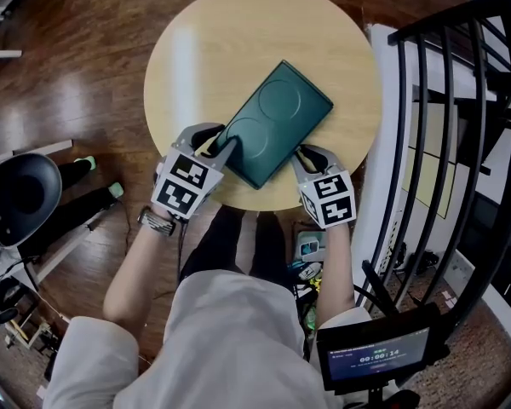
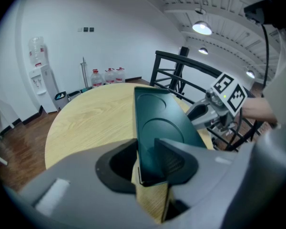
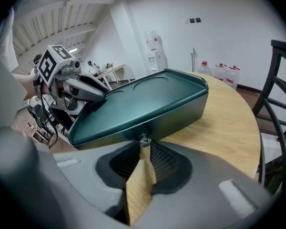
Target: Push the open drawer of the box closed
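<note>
The green box (image 1: 277, 126) is set slantwise near the front edge of the round tabletop (image 1: 196, 49). Its near corner is clamped by the left gripper (image 1: 222, 148), and the small knob (image 3: 143, 140) on its side is pinched by the narrowly set right gripper (image 1: 307, 155). The box is judged stiff, light and likely to slide, so it is best braced while the knobbed front is pushed. How far the drawer stands out cannot be made out.

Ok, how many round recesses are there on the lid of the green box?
2. One round recess is at the far end of the dark green box's lid; the other is at the near end, closer to the person. Nothing suggests that more are hidden.
</note>
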`<move>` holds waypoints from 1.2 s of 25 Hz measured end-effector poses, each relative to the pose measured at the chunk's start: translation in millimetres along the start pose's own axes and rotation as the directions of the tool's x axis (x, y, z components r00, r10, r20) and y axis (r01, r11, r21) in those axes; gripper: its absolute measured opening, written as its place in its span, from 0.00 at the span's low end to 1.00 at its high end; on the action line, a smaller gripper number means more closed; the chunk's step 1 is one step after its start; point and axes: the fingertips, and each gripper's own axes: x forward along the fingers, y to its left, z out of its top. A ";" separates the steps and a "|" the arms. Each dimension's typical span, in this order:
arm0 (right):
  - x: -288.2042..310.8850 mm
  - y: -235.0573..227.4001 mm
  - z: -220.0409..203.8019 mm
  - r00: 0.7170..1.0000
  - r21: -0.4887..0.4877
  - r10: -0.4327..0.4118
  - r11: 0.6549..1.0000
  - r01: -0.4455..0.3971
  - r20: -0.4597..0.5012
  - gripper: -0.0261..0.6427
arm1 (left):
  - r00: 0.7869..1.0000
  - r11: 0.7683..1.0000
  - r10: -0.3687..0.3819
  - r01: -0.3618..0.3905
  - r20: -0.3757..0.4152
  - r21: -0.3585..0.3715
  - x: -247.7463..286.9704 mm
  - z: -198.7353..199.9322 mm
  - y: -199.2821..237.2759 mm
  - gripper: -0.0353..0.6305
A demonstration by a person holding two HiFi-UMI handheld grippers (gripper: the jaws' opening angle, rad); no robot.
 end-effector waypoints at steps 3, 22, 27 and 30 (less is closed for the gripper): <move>-0.2 1.5 0.6 1.000 0.001 0.002 1.000 -0.002 -0.001 0.14 | 1.000 1.000 0.001 -0.001 -0.002 -0.001 -1.4 -0.5 0.3 0.25; 4.4 2.5 -0.1 1.000 0.010 0.001 1.000 -0.001 -0.016 0.14 | 1.000 1.000 0.011 -0.011 -0.010 0.001 -0.8 -2.8 1.9 0.25; 4.4 3.2 0.3 1.000 0.000 -0.008 1.000 0.008 -0.027 0.14 | 1.000 1.000 0.014 -0.014 -0.012 0.007 -1.1 -3.1 2.5 0.24; 4.2 2.0 1.8 0.999 -0.003 -0.009 1.000 0.009 -0.034 0.14 | 1.000 1.000 0.017 -0.017 -0.012 0.012 -0.6 -1.4 3.0 0.24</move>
